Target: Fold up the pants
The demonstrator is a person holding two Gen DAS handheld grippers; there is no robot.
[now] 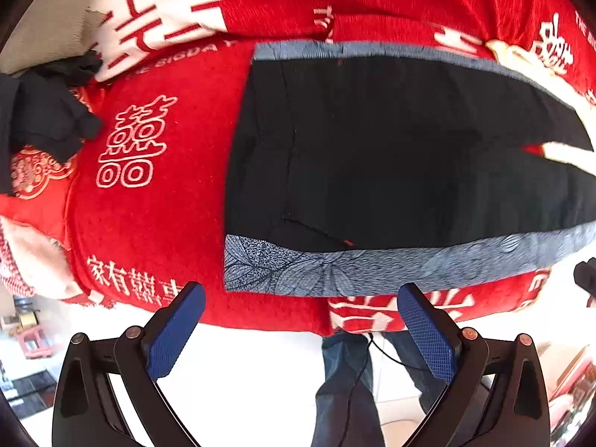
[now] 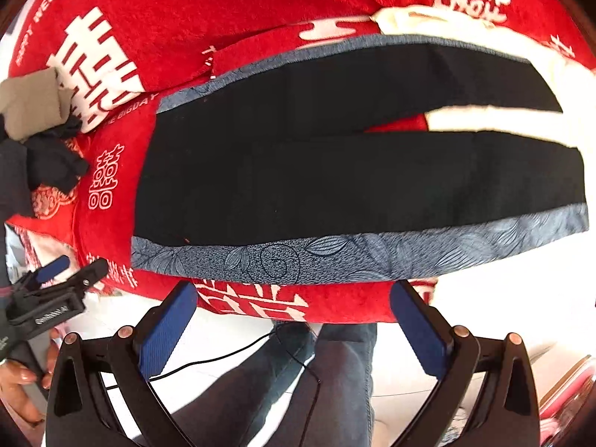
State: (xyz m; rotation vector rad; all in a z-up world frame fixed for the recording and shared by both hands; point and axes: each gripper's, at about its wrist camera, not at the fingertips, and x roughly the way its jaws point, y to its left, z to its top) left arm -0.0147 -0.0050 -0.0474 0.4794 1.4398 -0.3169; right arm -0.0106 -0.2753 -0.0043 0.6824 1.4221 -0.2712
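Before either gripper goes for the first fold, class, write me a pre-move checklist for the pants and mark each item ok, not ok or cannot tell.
1. Pants spread flat on the red blanket: ok, no big wrinkles seen.
2. Legs side by side: not ok, they split apart toward the cuffs, showing the blanket between.
3. Left gripper open and empty: ok, it hangs short of the patterned stripe.
4. Right gripper open and empty: ok, also short of the near edge.
5. Dark clothes pile apart from the pants: ok, the blanket shows between.
6. Far cuff ends visible: cannot tell, overexposed at the frame edge.
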